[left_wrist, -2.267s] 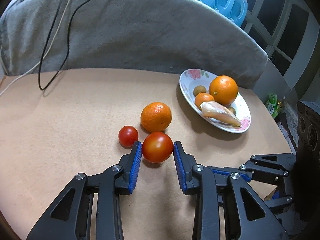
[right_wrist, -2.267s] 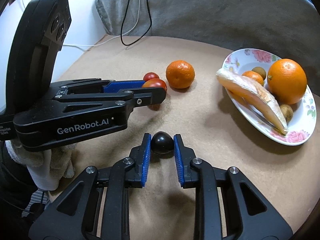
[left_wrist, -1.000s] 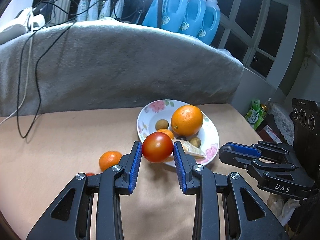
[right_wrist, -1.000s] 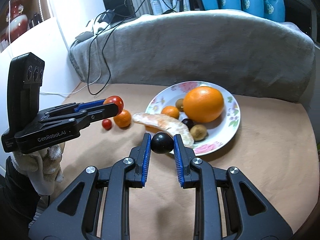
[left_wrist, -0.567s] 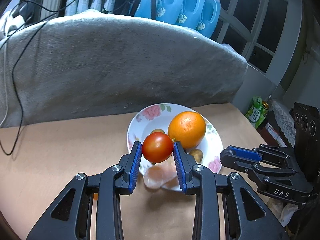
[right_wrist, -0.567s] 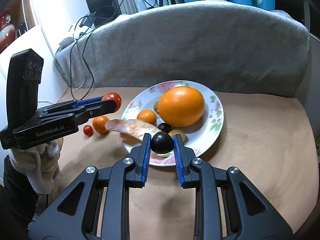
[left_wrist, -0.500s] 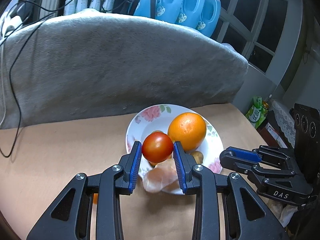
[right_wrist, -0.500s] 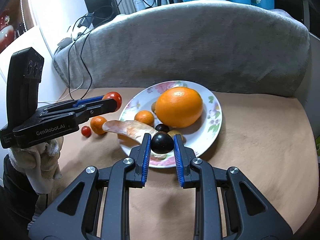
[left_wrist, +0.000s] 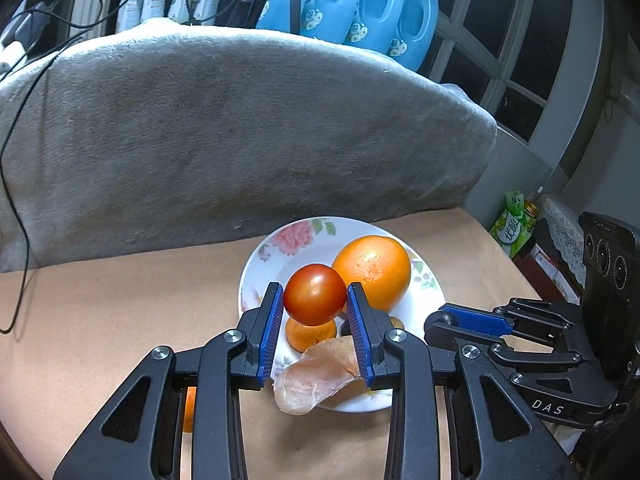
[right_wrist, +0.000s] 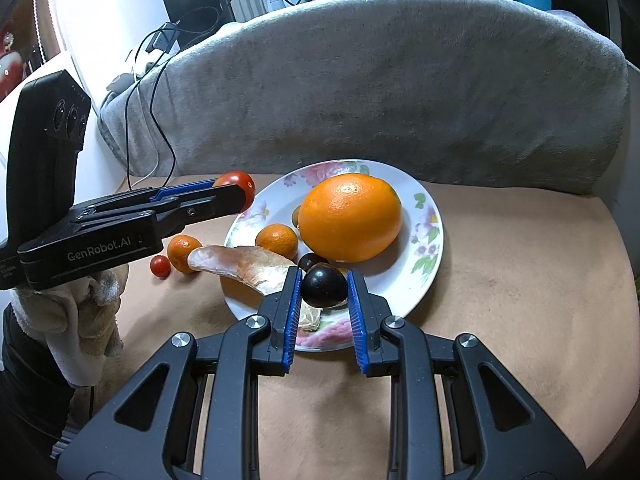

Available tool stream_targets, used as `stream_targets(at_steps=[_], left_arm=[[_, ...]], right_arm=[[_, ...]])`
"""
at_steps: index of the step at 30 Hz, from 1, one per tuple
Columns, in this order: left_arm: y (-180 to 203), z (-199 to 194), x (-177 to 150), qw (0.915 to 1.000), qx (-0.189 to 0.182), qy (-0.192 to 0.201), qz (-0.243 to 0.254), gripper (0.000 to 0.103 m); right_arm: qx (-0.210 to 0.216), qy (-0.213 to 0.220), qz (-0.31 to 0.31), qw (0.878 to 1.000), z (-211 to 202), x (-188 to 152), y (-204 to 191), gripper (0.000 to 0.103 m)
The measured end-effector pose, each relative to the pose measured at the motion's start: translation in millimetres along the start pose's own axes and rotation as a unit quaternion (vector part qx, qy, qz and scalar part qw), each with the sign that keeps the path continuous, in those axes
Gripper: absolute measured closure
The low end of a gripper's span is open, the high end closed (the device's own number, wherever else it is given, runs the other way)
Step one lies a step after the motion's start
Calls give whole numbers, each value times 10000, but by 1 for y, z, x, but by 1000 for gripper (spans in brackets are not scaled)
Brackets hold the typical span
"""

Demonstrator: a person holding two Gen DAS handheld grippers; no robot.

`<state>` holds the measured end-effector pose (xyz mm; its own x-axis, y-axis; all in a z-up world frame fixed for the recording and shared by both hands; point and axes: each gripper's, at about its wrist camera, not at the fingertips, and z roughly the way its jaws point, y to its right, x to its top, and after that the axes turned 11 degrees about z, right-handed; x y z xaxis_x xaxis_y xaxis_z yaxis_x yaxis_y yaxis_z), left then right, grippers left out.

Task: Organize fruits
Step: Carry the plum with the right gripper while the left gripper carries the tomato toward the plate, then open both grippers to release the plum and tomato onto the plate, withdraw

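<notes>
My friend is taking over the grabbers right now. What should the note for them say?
Left gripper: shut on the red tomato, held over the plate.
Right gripper: shut on the dark plum, at the plate's near edge.
Done: big orange, a small mandarin, some small fruits and a peeled segment are on the plate.
Left: set down both held fruits, then fetch the mandarin and cherry tomato from the table.
</notes>
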<state>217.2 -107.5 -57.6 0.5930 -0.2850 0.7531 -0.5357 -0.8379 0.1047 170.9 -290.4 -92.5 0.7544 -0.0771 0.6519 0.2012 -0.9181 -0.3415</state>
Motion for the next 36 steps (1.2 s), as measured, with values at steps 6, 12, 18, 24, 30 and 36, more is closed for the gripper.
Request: stream_targets(at_steps=[6, 12, 18, 24, 30, 36], left_arm=[[1, -2, 2, 10000, 24, 52, 0, 58], [2, -4, 4, 9999, 86, 99, 2, 47], [4, -7, 4, 9998, 151, 137, 1, 28], [5, -10, 4, 9997, 217, 123, 17, 25], [5, -15, 3, 9996, 257, 145, 35, 25], [3, -22, 1, 9994, 297, 180, 37, 25]], right_arm=[[-66, 14, -26, 10000, 2, 2, 0, 53], [-67, 83, -22, 9999, -1, 1, 0, 49], [-85, 91, -76, 9999, -4, -2, -2, 36], [-94, 103, -144, 9998, -7, -5, -7, 24], [-61, 67, -210, 9997, -8, -6, -12, 23], [-5, 62, -219, 9997, -10, -5, -16, 23]])
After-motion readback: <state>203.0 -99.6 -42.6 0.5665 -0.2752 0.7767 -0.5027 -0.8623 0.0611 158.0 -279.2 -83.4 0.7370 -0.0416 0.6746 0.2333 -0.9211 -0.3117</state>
